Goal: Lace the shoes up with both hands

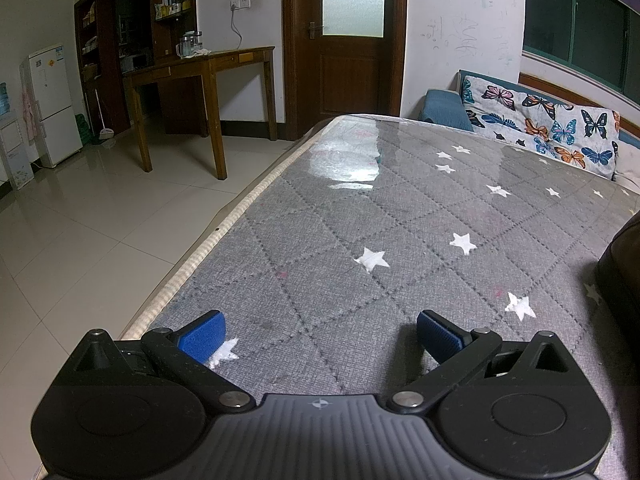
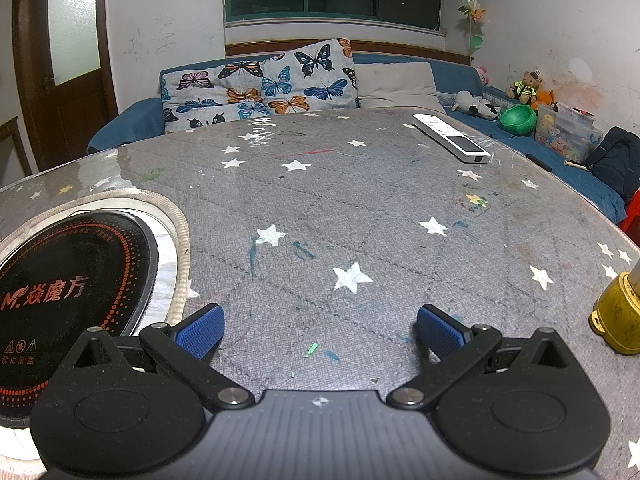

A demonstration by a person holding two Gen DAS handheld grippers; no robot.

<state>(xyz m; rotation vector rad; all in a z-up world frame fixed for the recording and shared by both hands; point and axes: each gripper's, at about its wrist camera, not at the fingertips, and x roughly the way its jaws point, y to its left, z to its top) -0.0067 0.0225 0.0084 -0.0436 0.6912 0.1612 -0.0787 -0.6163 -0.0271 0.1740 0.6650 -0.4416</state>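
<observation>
**Both grippers wide apart over the star-print table, shoe barely in frame**

A dark rounded mass [image 1: 624, 280] is cut off by the right edge of the left wrist view; it may be the shoe, but too little shows to be sure, and no lace can be made out in either view. At the right edge of the right wrist view a yellow object [image 2: 618, 316] is likewise only partly seen.

The left gripper [image 1: 320, 338] hangs over the grey quilted table cover [image 1: 320, 240], its two blue pads [image 1: 202, 338] spread wide with nothing between them. The right gripper [image 2: 320, 334] stands the same way — jaws apart, empty.

Only the left view shows the tiled floor, one wooden desk [image 1: 200, 68] and one white fridge [image 1: 54, 104]. Only the right view shows one round black induction cooktop [image 2: 72, 280] set into the table and one white remote control [image 2: 452, 138] — well apart from each other. One butterfly-print cushion [image 2: 260, 84] appears in both.
</observation>
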